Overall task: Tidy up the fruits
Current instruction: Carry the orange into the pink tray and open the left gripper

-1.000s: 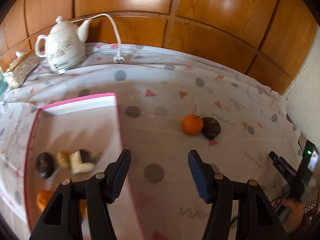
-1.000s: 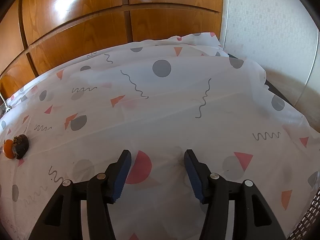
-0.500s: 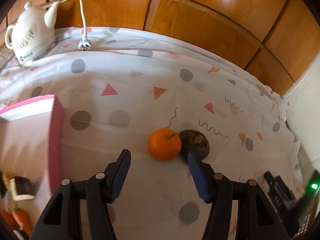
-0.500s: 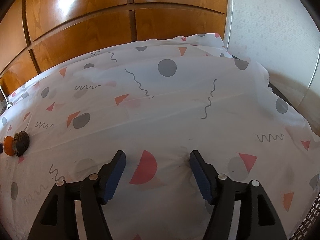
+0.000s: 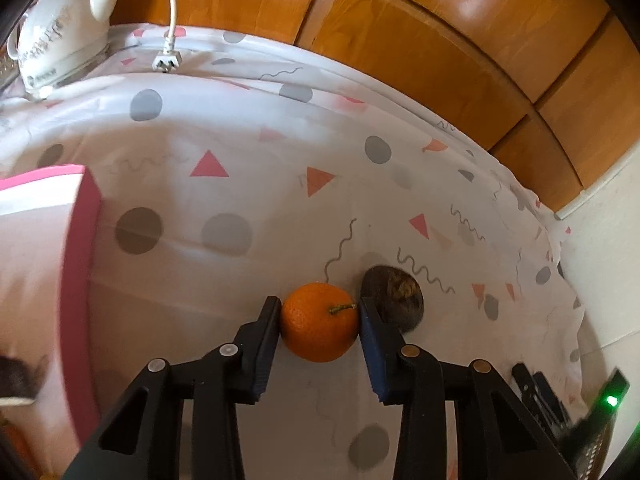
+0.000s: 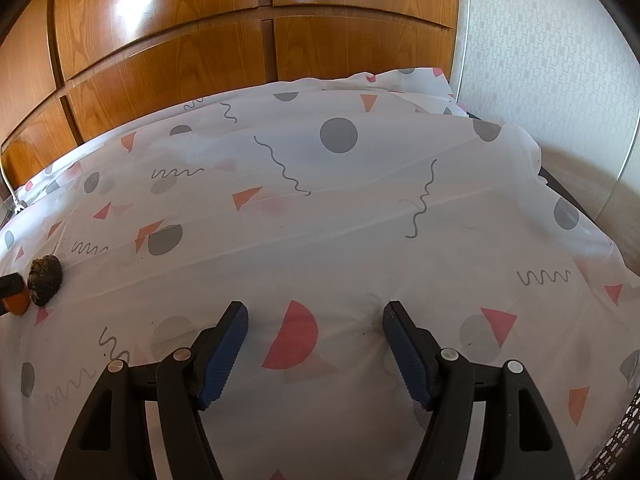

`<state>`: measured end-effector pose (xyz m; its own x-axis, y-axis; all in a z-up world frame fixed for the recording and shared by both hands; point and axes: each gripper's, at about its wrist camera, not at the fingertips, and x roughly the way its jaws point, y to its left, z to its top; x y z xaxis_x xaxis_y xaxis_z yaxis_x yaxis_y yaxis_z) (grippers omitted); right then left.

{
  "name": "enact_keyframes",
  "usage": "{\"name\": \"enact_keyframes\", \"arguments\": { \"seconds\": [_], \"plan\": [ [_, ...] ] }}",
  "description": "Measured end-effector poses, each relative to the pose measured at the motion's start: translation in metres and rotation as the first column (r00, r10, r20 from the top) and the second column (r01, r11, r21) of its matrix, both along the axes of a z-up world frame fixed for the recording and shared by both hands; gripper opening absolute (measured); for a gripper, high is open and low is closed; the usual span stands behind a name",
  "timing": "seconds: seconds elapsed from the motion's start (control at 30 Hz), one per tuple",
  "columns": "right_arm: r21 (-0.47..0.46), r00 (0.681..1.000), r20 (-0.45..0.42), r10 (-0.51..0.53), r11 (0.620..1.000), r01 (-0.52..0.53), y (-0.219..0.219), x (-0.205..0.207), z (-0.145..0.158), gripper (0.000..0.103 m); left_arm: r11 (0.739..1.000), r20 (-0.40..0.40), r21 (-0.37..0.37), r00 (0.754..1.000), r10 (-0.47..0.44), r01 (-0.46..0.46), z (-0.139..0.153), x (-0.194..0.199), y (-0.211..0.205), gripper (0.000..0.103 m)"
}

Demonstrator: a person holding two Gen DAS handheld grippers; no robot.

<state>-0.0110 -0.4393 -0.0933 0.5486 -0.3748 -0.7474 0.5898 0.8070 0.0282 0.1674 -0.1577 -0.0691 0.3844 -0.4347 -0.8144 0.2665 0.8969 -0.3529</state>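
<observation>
Both tongs sit low over the cloth-covered counter point(image 6: 360, 240) as I watch from the two wrist cameras. My left tongs point(image 5: 320, 314) are closing around the orange point(image 5: 319, 322), which rests on the white patterned tablecloth; both blue pads point(image 5: 266, 344) meet its flanks, one on each side, and its short stem points toward the right-hand pad. Just behind that pad and touching the orange's far right side lies a dark brown, rough-skinned fruit point(image 5: 394, 296) whose kind I cannot tell. To the left stands a pink-rimmed box point(image 5: 76, 280), its wall well apart from the orange; something dark lies inside at the picture's edge, too cut off to name. At the back left, a white teapot-shaped kettle point(image 5: 52, 44) stands against the wooden panelling, with its white cord and plug point(image 5: 168, 60) hanging onto the cloth. My right tongs point(image 6: 314, 336) are opening, with nothing between the pads, only bare cloth and a pink half-circle print. From that camera the dark fruit point(image 6: 45, 274) and a sliver of the orange point(image 6: 17, 303) show far off at the left edge.
</observation>
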Motion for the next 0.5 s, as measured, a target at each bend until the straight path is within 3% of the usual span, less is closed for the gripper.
{"name": "enact_keyframes", "arguments": {
  "seconds": [0.13, 0.5],
  "plan": [
    [0.0, 1.0, 0.0, 0.0, 1.0, 0.0, 0.0, 0.0, 0.0, 0.072, 1.0, 0.021, 0.027, 1.0, -0.004, 0.004, 0.011, -0.018, 0.012, 0.039],
    [0.0, 1.0, 0.0, 0.0, 1.0, 0.0, 0.0, 0.0, 0.0, 0.072, 0.999, 0.08, -0.012, 0.996, 0.049, -0.048, 0.048, -0.058, 0.068, 0.039]
  ]
}}
